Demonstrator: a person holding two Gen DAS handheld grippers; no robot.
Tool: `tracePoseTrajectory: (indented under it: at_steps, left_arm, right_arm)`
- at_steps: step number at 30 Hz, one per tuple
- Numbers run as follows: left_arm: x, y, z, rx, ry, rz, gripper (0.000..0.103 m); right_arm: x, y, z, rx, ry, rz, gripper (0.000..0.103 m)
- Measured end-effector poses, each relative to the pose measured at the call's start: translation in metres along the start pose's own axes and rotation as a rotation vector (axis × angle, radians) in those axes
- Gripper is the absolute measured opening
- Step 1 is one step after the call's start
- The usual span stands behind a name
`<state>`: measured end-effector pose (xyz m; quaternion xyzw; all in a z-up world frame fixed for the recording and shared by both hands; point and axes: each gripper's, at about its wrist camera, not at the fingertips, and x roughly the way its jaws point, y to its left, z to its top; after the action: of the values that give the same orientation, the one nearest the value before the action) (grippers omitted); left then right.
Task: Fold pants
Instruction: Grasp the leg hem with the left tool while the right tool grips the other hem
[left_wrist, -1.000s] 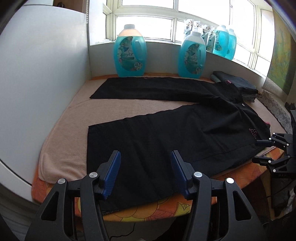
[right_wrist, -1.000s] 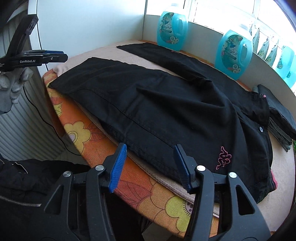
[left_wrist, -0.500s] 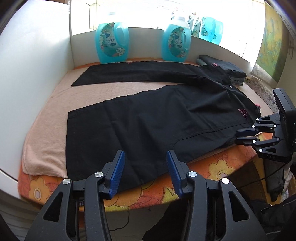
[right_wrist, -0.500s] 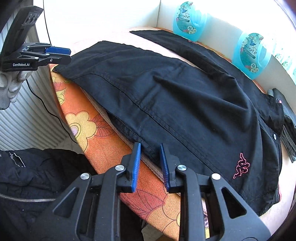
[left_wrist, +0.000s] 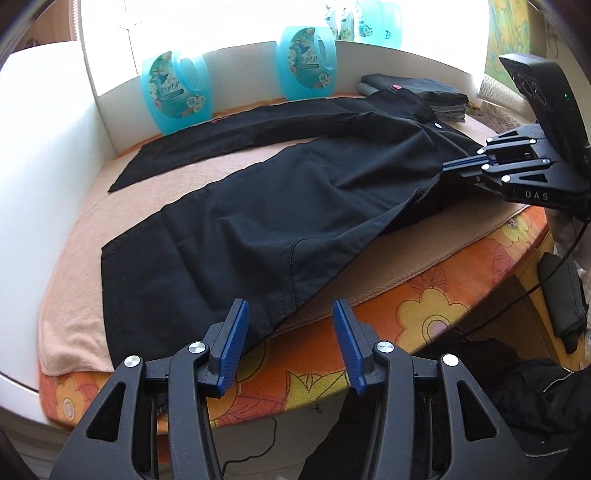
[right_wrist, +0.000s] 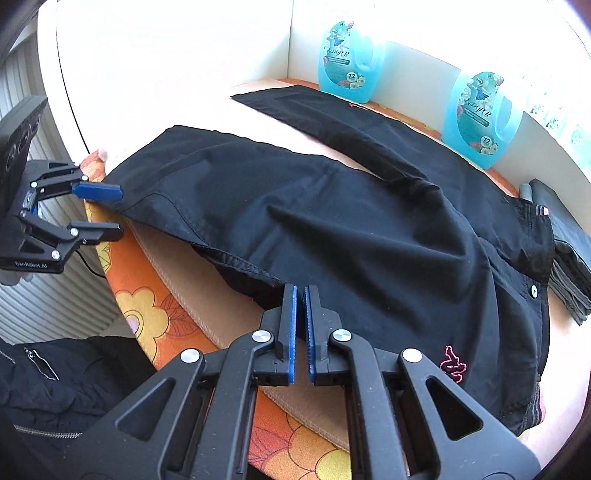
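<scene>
Black pants (left_wrist: 280, 199) lie spread on a beige towel (left_wrist: 74, 258), legs apart, waist to the right; they also show in the right wrist view (right_wrist: 369, 229). My right gripper (right_wrist: 300, 291) is shut on the near side seam of the pants and lifts that edge off the towel; it shows at the right of the left wrist view (left_wrist: 448, 170). My left gripper (left_wrist: 290, 314) is open at the near leg's hem corner, jaws on either side of the cloth edge; in the right wrist view it shows at the far left (right_wrist: 107, 214).
Two blue detergent bottles (left_wrist: 173, 92) (left_wrist: 306, 66) stand against the back wall. A stack of folded dark clothes (left_wrist: 424, 92) lies at the back right. An orange flowered cover (left_wrist: 424, 306) hangs over the front edge. Dark clothing (right_wrist: 55, 380) lies below.
My right gripper closed on the pants' near edge and raised it. My left gripper moved forward to the hem of the near leg and stayed open.
</scene>
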<state>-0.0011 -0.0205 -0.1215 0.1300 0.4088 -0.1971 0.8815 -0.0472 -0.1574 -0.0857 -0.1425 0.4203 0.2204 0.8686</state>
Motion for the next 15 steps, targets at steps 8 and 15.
tracePoseTrajectory:
  at_steps: [8, 15]
  left_arm:
    - [0.012, 0.015, -0.002, 0.004, -0.002, 0.102, 0.018]
    - [0.005, 0.037, 0.0, -0.085, -0.062, 0.092, 0.005]
  right_arm:
    - [-0.01, -0.006, 0.002, 0.013, -0.037, 0.017, 0.005]
    - [-0.013, -0.001, -0.011, -0.01, -0.05, 0.014, 0.005]
